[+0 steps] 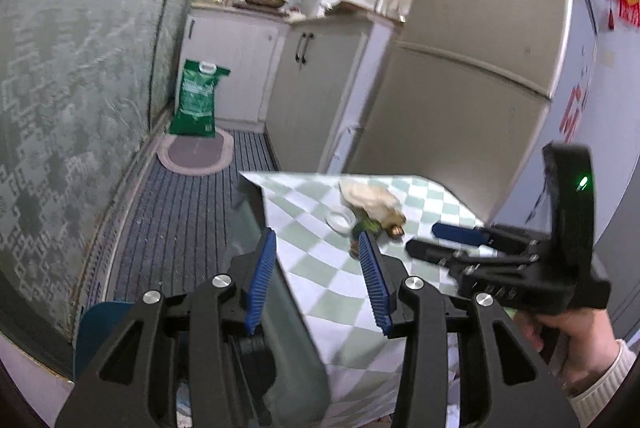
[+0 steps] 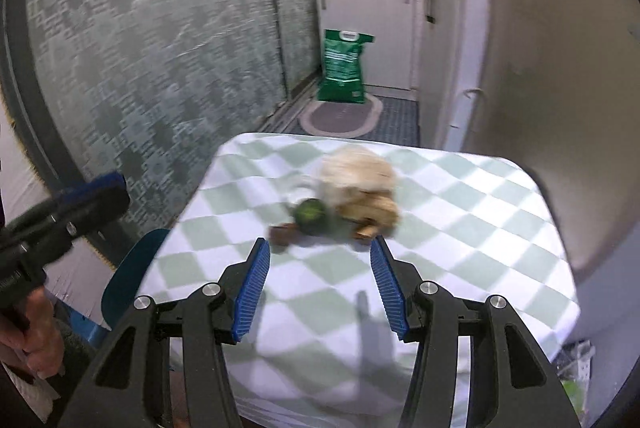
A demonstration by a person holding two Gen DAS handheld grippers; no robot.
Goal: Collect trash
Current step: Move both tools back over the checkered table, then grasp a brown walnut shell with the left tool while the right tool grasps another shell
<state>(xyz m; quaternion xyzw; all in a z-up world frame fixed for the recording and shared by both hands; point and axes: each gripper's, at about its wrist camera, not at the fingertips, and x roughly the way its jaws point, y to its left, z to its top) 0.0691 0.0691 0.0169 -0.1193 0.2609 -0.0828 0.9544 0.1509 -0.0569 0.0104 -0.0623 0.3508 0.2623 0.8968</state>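
On a table with a green-and-white checked cloth point(image 2: 460, 228) lies a small blurred pile of trash: crumpled beige paper point(image 2: 356, 175) point(image 1: 372, 197), a round green item point(image 2: 310, 211) point(image 1: 366, 226), small brown pieces point(image 2: 280, 234) point(image 1: 396, 230) and a clear round lid point(image 1: 340, 220). My right gripper point(image 2: 320, 244) hovers over the cloth just short of the pile, open and empty; the left wrist view shows it from the side point(image 1: 422, 238). My left gripper point(image 1: 317, 240) is open and empty at the table's left edge, beside the pile, and appears at the far left of the right wrist view point(image 2: 108, 193).
A fridge point(image 1: 480, 67) stands right behind the table. A green bag point(image 2: 344, 67) and an oval mat point(image 2: 340, 115) sit on the floor by white cabinets point(image 1: 312, 75). A blue chair point(image 2: 132, 276) is at the table's left side. A patterned wall point(image 2: 160, 47) runs along the left.
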